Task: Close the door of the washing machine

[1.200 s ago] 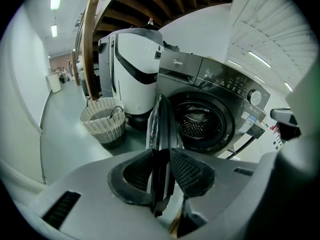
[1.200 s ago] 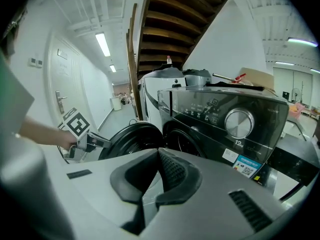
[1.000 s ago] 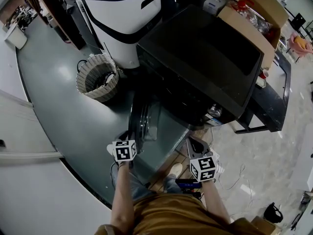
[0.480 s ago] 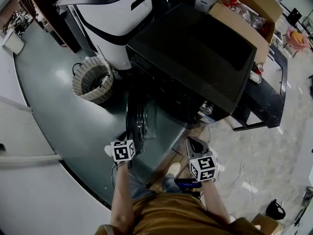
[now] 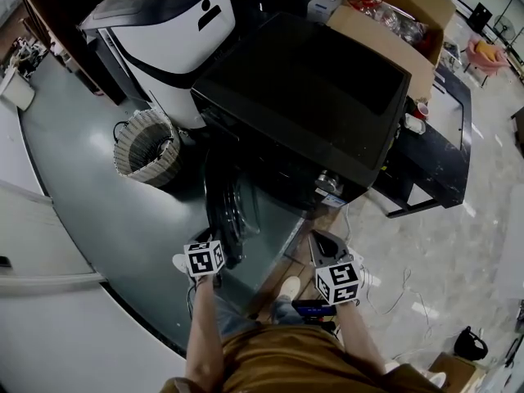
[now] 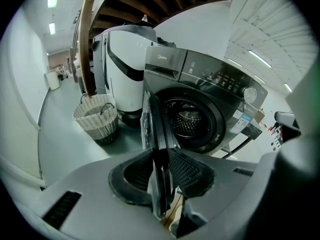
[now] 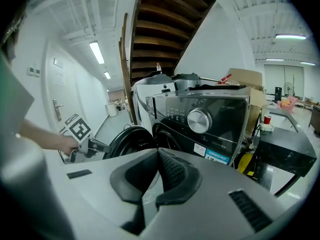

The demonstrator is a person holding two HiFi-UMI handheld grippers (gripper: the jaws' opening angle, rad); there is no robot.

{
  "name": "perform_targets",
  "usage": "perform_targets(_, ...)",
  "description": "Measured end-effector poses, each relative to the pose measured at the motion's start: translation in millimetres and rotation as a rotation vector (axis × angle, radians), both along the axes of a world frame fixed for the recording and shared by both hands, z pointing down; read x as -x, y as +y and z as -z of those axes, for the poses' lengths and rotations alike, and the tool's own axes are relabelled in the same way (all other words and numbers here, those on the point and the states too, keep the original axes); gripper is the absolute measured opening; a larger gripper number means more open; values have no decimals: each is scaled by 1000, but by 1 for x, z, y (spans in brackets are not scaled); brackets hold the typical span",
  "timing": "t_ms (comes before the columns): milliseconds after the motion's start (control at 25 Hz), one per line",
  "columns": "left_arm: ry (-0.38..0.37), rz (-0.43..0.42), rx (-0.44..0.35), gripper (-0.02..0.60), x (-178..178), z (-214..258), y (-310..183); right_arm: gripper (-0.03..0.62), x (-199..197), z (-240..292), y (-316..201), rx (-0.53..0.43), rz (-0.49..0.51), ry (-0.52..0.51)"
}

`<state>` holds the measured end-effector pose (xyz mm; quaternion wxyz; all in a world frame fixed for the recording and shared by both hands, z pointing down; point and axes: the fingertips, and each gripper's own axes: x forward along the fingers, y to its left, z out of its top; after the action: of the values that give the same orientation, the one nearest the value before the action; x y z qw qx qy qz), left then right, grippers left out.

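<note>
Door [image 6: 154, 119] of the washing machine [image 6: 215, 99] stands open edge-on, its rim pinched between the left tongs [image 6: 161, 160], so swinging it smoothly toward the drum opening [image 6: 192, 121] ahead-right without twisting looks best, while the right tongs [image 7: 156, 159] sit closed, empty.

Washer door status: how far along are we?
Done: the left gripper is clamped on the edge of the round dark door. In hand: the door stands swung out, well off the black front-loading washing machine. Left: swing it shut over the exposed steel drum. The right gripper is shut, empty.
</note>
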<state>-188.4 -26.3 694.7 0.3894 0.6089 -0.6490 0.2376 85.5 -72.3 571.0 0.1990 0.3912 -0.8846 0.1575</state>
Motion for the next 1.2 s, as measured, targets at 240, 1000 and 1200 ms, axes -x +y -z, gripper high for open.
perform_targets(240,18,-31,5,120,-21,2,-8,14,-8,4,-3,-8,-8,-10)
perform_targets(1000,66,-57,-14,123,-67,4,-31,14,-51,10,-9,-26,-51,-14)
perform_targets(1200,71,-72,-6,126,-74,4,-34,14,-56,15,-15,-43,-70,-22)
